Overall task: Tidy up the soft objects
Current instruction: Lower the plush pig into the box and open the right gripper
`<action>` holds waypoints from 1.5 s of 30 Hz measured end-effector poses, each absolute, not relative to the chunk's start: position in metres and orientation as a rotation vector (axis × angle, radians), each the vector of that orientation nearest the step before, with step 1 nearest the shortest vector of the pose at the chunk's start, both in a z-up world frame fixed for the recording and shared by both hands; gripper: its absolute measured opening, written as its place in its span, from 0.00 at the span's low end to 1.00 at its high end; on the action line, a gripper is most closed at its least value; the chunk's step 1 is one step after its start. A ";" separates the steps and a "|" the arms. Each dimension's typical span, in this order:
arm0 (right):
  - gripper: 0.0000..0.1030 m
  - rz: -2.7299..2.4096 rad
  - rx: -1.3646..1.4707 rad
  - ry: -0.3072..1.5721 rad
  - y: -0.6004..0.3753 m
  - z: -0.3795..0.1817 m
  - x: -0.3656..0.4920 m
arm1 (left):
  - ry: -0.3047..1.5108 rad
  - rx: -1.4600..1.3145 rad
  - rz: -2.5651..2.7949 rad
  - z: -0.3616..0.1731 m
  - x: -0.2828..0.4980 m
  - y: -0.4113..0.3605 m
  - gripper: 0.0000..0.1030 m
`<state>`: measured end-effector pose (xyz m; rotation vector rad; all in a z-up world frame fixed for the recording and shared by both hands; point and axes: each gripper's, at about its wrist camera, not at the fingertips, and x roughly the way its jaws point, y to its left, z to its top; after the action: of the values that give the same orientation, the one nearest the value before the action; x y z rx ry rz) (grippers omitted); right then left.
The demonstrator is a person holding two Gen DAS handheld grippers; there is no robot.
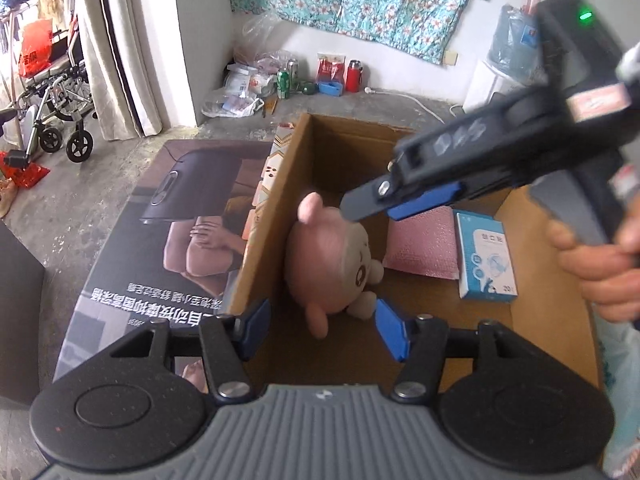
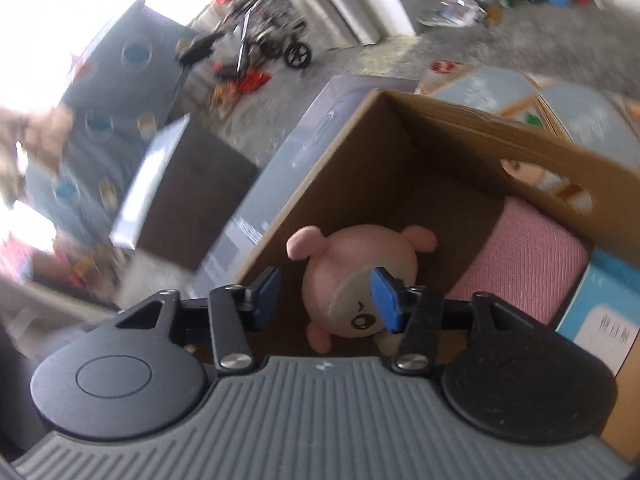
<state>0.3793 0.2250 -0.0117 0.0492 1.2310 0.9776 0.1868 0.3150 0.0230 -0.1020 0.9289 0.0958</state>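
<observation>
Plush toy (image 1: pixel 340 256): one pink and cream stuffed animal, lying on the floor of the open cardboard box (image 1: pixel 276 216), close against the box's left wall as the left wrist view shows it.
Toy's axis: in the left wrist view its long axis runs from upper left to lower right, one pink ear toward the far end of the box, the printed face turned up and to the right, a cream limb sticking out at the lower right.
Left gripper (image 1: pixel 322 326): jaws apart about halfway, nothing between the blue pads; it hangs above the near edge of the box, the toy just beyond its fingertips.
Right gripper (image 2: pixel 328 294): jaws apart about halfway, pads not pressing on anything; it points down into the box over the toy. In the left wrist view its fingers hang over the toy's head; contact cannot be told.
Hand (image 1: pixel 596 264): one visible, wrapped round the right gripper's handle.
Other contents: one pink padded bundle (image 1: pixel 424 244) and one blue and white carton (image 1: pixel 486 256), side by side right of the toy.
Counts: one toy, one box, two grippers.
</observation>
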 end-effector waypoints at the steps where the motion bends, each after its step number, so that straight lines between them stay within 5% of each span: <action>1: 0.59 0.983 -0.002 1.221 0.230 -0.011 0.376 | 0.920 -0.103 0.096 0.026 0.181 0.318 0.58; 5: 0.78 0.997 -0.142 1.191 0.238 -0.018 0.374 | 0.896 -0.109 0.111 0.037 0.159 0.331 0.58; 9: 0.85 1.035 -0.200 1.196 0.243 -0.027 0.373 | 0.866 -0.123 0.146 0.045 0.138 0.346 0.58; 16: 0.85 1.087 -0.313 1.228 0.265 -0.048 0.355 | 0.850 -0.142 0.208 0.042 0.123 0.364 0.58; 31: 0.65 0.992 -0.406 1.082 0.258 -0.053 0.364 | 0.867 -0.194 0.220 0.033 0.119 0.376 0.58; 45: 0.70 0.891 -0.383 1.004 0.242 -0.053 0.380 | 0.869 -0.203 0.206 0.032 0.118 0.368 0.58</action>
<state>0.3799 0.2423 -0.0531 -0.3831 1.0039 0.8912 0.1176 0.3678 0.0322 -0.2032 0.8692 0.2061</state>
